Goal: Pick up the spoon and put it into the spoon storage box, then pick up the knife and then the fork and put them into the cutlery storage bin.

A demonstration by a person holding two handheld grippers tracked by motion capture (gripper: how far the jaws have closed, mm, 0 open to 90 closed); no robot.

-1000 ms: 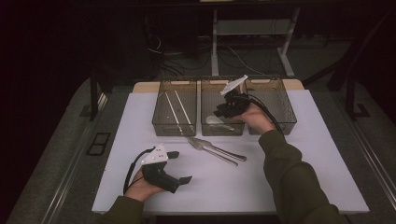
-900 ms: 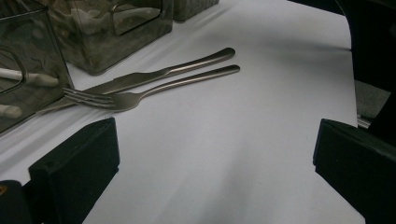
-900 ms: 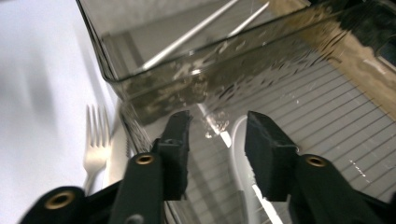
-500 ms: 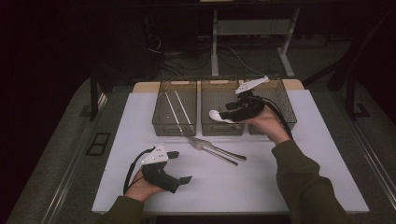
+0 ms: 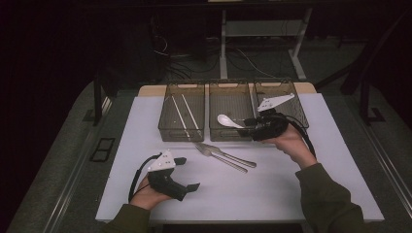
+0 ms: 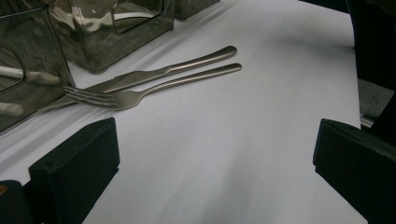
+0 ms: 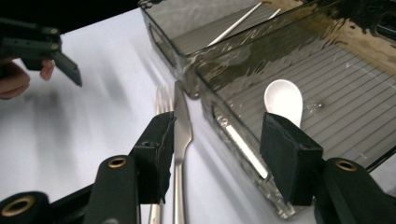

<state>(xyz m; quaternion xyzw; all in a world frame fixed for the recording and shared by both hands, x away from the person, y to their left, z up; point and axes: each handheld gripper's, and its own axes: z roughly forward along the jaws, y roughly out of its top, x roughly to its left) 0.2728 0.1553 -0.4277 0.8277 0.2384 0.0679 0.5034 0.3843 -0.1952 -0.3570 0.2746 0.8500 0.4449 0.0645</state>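
**Cutlery sorting: spoon in the tray, fork and knife remaining**

While the white spoon (image 5: 228,120) lies in the middle tray (image 5: 231,133), the right gripper (image 5: 248,123), its jaws just opened and empty, hangs over that tray's near edge. The fork (image 5: 221,158) and knife (image 5: 228,155) lie side by side on the surface (image 5: 291,184) just below, handles pointing lower right, nearer the right gripper. The left gripper (image 5: 189,173) rests released.

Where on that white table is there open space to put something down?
The white mat lies bare right of the fork and knife, and along the front edge between the two hands. The left strip beside the chopstick bin is free too. It is crowded around the cutlery below the bins.
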